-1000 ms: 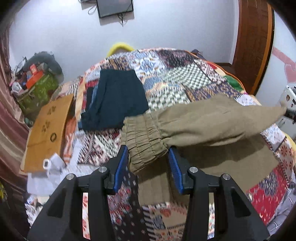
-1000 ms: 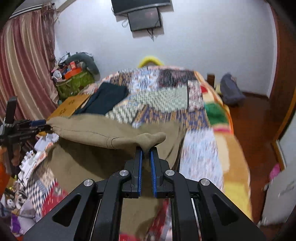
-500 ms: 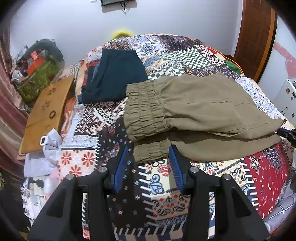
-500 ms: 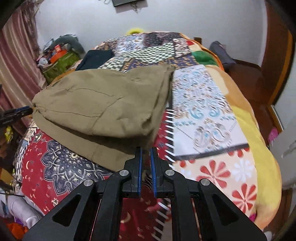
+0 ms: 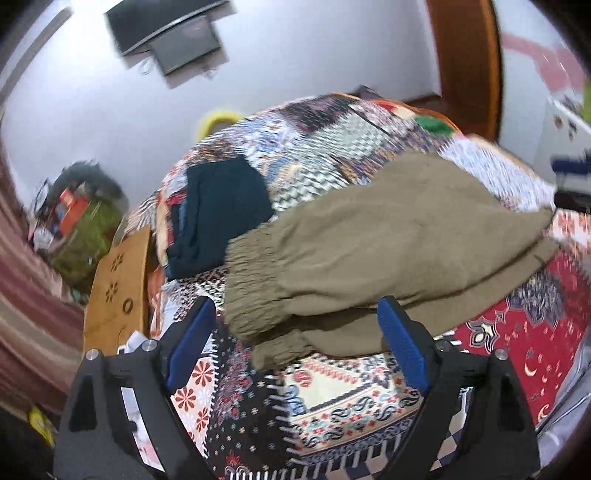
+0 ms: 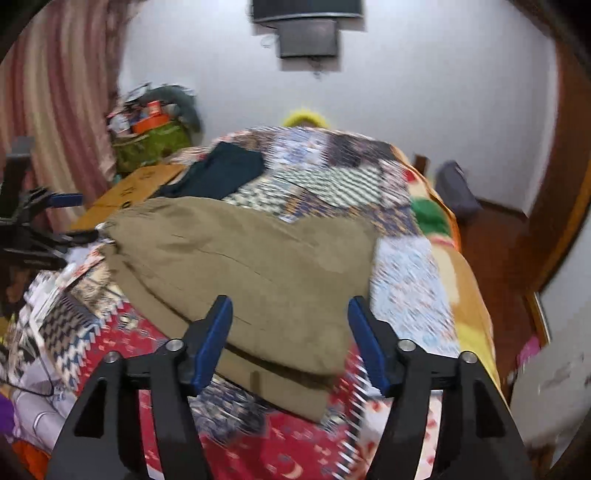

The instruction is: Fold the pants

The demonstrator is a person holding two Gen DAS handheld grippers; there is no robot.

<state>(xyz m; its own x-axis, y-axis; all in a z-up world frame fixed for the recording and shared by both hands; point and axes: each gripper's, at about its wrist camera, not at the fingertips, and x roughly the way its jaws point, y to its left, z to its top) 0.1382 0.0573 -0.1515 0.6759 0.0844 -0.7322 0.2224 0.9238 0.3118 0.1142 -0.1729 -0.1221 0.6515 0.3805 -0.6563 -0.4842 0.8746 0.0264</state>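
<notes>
Pants (image 5: 388,236) lay folded on the bed's patchwork quilt (image 5: 332,398), beside dark folded clothes (image 5: 221,214). Left gripper (image 5: 299,332) and right gripper (image 6: 290,332) were opening, jaws clear of the fabric, gripping nothing.

**Bedroom with a patchwork-covered bed**

A bed (image 5: 332,155) under a busy patchwork quilt fills the room. Behind its far edge rises a plain white wall (image 6: 424,92) with a dark screen (image 6: 306,33) mounted high. Striped pinkish curtains (image 6: 62,92) hang at the left, a brown wooden door (image 5: 465,55) stands at the right, over a reddish-brown floor (image 6: 491,240)
</notes>
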